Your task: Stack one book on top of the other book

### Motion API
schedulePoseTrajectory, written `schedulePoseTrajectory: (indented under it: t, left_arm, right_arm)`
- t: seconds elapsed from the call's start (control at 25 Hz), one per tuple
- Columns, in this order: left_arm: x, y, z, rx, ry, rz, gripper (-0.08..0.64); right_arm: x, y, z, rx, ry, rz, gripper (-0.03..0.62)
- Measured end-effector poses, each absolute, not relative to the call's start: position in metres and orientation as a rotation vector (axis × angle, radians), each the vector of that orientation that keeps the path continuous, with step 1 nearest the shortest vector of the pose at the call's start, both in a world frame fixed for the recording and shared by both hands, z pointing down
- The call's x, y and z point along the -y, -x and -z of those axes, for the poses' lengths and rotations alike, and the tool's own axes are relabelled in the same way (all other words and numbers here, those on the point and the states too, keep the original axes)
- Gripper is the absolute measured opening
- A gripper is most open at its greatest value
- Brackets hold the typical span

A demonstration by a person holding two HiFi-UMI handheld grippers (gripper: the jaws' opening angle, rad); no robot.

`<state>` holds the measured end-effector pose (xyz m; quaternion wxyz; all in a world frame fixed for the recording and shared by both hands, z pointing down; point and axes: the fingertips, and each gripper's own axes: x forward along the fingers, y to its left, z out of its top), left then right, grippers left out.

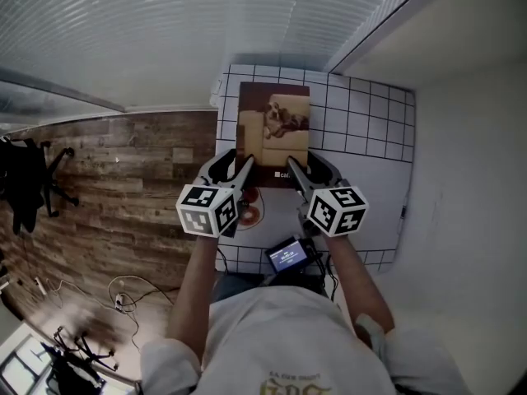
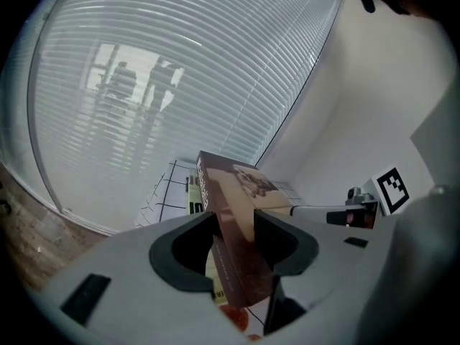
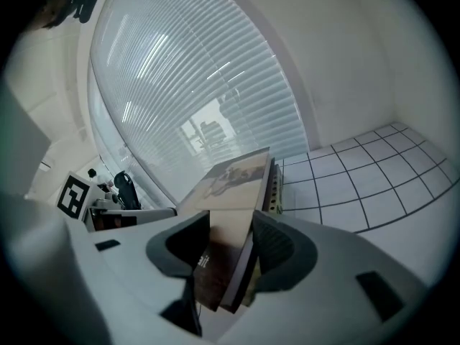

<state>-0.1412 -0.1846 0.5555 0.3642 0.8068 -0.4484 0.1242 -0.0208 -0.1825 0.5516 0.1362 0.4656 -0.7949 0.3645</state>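
Brown book [image 1: 273, 130]: fingers of your left gripper [image 1: 234, 169] and right gripper [image 1: 309, 171] clamped on its near corners, held over the second book [image 2: 192, 192] on the bench [image 1: 362, 122]. Outstanding: set down, release.

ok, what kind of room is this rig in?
Probably an office or lab room: slatted window blinds, a black office chair on a wood-plank floor, and a small white grid-marked table in the corner.

Bare gridded table [image 1: 370, 130] lies open right of the book [image 1: 273, 134]; blinds [image 1: 206, 23] close off the far side.
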Motion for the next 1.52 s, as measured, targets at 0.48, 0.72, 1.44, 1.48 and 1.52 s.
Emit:
schedulePoseTrajectory:
  t: [0.48, 0.72, 1.44, 1.48, 1.52]
  left_arm:
    - [0.189, 0.145, -0.588, 1.171, -2.067, -0.455, 0.184]
    - [0.190, 0.140, -0.593, 1.189, -2.115, -0.501, 0.184]
    - [0.187, 0.147, -0.576, 1.312, -2.211, -0.608, 0.224]
    - [0.188, 0.154, -0.572, 1.353, -2.214, -0.607, 0.224]
    - [0.188, 0.162, -0.568, 1.392, -2.211, -0.598, 0.224]
  right_arm:
    - [0.189, 0.028, -0.581, 2.239, -1.304, -1.057, 0.183]
    - [0.184, 0.024, -0.590, 2.192, -1.304, -0.972, 0.194]
    - [0.183, 0.005, -0.570, 2.168, -1.397, -0.853, 0.220]
    - [0.182, 0.002, -0.568, 2.168, -1.405, -0.846, 0.221]
    - [0.180, -0.002, -0.565, 2.169, -1.412, -0.836, 0.221]
